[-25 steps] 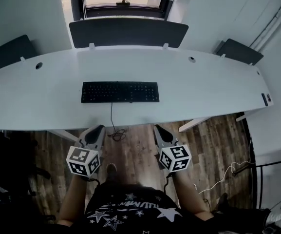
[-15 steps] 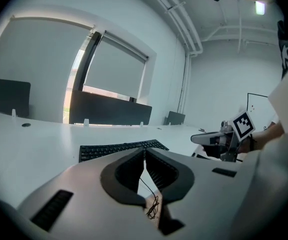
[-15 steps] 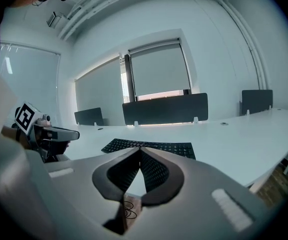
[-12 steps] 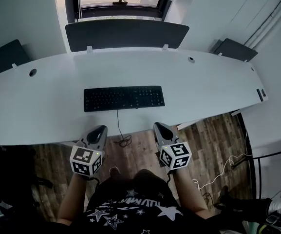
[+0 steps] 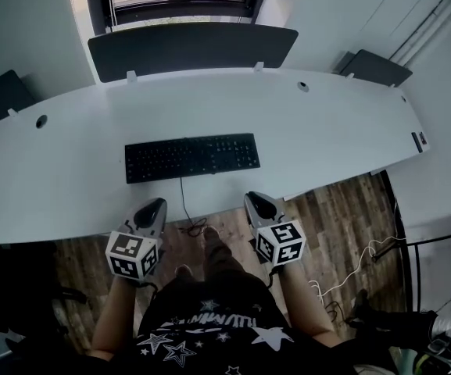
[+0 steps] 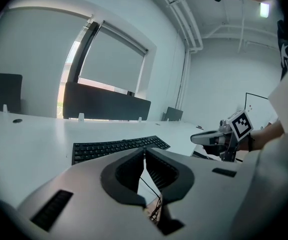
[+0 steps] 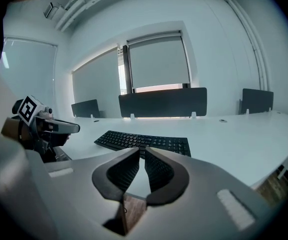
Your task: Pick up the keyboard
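Observation:
A black keyboard [image 5: 191,157] lies flat on the white desk [image 5: 311,131], its cable [image 5: 184,205] hanging over the near edge. The same keyboard [image 6: 115,147] shows ahead in the left gripper view, and the keyboard [image 7: 143,141] lies ahead of the jaws in the right gripper view too. My left gripper [image 5: 153,207] hovers at the desk's near edge, below the keyboard's left part, shut and empty. My right gripper [image 5: 258,201] hovers at the same edge, below the keyboard's right end, shut and empty. Neither touches the keyboard.
Dark divider panels [image 5: 190,47] stand along the desk's far edge, with a window behind. Cable holes [image 5: 41,120] dot the desktop. Wood floor [image 5: 342,217] lies below, with a white cord [image 5: 366,258] at the right. My legs and a foot are under the grippers.
Both grippers have moved forward to the desk's near edge, closer to the keyboard. Jaws stayed shut. The keyboard has not moved on the desk.

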Motion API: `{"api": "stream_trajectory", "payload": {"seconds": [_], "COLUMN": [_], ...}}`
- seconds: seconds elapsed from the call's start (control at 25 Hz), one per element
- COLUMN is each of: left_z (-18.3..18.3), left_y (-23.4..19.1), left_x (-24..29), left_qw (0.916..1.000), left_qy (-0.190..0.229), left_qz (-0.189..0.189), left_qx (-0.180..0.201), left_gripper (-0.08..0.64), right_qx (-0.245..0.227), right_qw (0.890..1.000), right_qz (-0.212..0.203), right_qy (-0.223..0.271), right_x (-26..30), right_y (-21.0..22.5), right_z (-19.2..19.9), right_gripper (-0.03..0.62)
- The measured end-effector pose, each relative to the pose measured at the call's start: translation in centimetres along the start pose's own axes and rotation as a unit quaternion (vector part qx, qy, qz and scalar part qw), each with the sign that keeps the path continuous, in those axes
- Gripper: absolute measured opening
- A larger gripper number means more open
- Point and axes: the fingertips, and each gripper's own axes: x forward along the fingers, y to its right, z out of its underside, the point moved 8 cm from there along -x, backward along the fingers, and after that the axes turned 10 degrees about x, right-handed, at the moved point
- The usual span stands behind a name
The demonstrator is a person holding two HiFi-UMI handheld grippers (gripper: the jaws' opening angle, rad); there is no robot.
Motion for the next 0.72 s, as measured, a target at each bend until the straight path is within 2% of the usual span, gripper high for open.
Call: {"api": "stream_trajectory", "payload": {"seconds": [0.2, 0.24, 0.36, 0.52, 0.6, 0.72], "left_z": [-1.0, -1.3, -1.8, -2.3, -2.6, -3.2], "left_y": [-0.6, -0.6, -1.0, -1.7, -2.1, -2.7], "left_x": [2.3, 2.8, 4.3, 6.3, 7.1, 8.3], "left_qw": [0.9997, 0.9997, 0.9993, 0.9983, 0.9977, 0.9966], "left_qy": [-0.009, -0.009, -0.013, -0.017, -0.018, -0.017], "left_qz": [-0.023, -0.024, -0.034, -0.053, -0.062, -0.076], "left_qx": [-0.008, -0.008, -0.007, -0.020, -0.022, -0.027], "left_gripper": [0.021, 0.021, 0.020, 0.020, 0.020, 0.020], "right_qx": [-0.052, -0.062, -0.087, -0.132, -0.171, -0.256], "right_qw": [0.996, 0.996, 0.992, 0.982, 0.971, 0.940], "right_qz": [-0.042, -0.043, -0.047, -0.078, -0.096, -0.117], "right_qy": [-0.051, -0.057, -0.080, -0.112, -0.137, -0.193], "right_x": [3.4, 4.1, 6.4, 9.4, 10.8, 12.7], "right_y": [1.2, 1.7, 2.8, 4.0, 4.6, 5.4], "right_z": [-1.4, -1.7, -2.6, -3.5, -3.5, -3.1], "right_gripper": [0.057, 0.088, 0.278, 0.393, 0.456, 0.514]}}
